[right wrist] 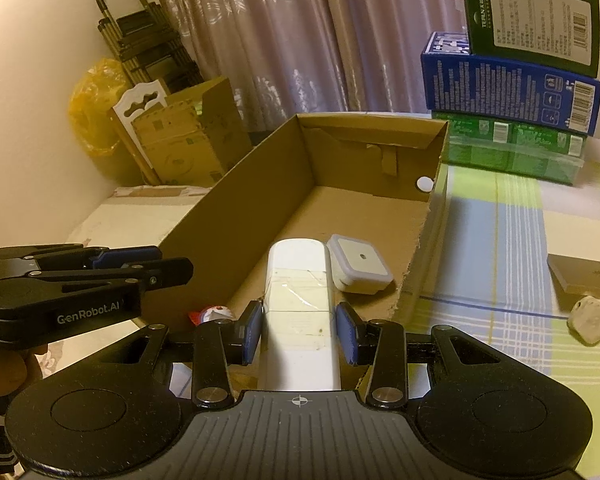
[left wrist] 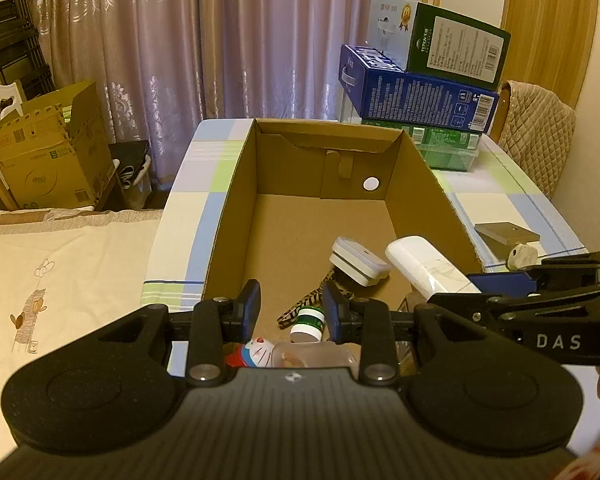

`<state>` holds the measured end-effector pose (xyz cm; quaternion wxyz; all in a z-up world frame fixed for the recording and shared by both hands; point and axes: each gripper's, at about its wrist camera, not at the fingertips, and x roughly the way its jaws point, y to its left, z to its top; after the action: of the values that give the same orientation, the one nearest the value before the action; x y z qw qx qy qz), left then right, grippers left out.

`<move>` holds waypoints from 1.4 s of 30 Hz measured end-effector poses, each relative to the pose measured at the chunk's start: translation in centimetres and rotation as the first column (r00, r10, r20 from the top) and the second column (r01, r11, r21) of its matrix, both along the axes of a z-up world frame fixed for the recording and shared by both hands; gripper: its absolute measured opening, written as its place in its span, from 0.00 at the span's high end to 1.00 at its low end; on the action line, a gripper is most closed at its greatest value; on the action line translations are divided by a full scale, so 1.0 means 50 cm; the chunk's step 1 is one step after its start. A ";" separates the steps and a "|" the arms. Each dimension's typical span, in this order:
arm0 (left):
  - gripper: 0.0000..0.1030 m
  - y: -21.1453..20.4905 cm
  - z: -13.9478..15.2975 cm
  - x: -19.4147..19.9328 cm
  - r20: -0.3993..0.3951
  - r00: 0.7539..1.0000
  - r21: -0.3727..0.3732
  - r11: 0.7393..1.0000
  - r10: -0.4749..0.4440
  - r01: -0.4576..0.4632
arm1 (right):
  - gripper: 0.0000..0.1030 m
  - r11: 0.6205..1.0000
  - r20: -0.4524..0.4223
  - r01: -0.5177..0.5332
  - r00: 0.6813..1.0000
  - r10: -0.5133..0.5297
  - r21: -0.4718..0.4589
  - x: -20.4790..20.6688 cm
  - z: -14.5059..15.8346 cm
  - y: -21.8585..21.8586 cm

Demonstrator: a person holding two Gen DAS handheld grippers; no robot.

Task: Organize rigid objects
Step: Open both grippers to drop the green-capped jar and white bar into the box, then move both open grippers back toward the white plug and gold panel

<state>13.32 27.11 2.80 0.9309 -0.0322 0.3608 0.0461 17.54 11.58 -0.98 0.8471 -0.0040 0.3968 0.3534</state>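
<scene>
Cardboard box (right wrist: 240,216) serves as the landmark: it lies open on the checked worktop (right wrist: 512,240), its long side running away from both cameras. Right tongs (right wrist: 299,330) sit at the near end of the box, closed on a long white case (right wrist: 300,280) whose length points along the box toward its far wall; the blue pads (right wrist: 252,330) press its two sides, and its far end reaches out over the box floor, just beside a square white gadget (right wrist: 360,266) already lying inside. The left wrist view shows the same case (left wrist: 424,268) slanting down into the near right corner of the box. Left tongs (left wrist: 291,310) hover over the near edge of the box, partly apart and gripping nothing; below them lie a small green-and-white jar (left wrist: 309,322), a striped strip (left wrist: 300,306) and a cartoon-cat figure (left wrist: 252,350) beside a clear plastic piece. The right hand is the one placed to finish this step. The case probably needs only lowering and letting go, and since its length already matches the box, no turning looks necessary. Outside the box, to its right on the worktop, a flat brown block (right wrist: 584,278) and a pale lump (right wrist: 590,318) wait, nearer the right hand than the left.
</scene>
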 end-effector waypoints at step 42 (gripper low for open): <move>0.62 -0.251 0.100 -0.119 0.077 0.993 -0.089 0.992 -0.087 0.094 | 0.37 0.932 0.134 0.352 0.923 -0.361 0.087 -0.150 0.120 -0.446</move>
<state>7.39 14.57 7.78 0.9421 -0.0607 0.3295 -0.0143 10.06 -10.72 5.02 0.9240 0.0679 0.3160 0.2042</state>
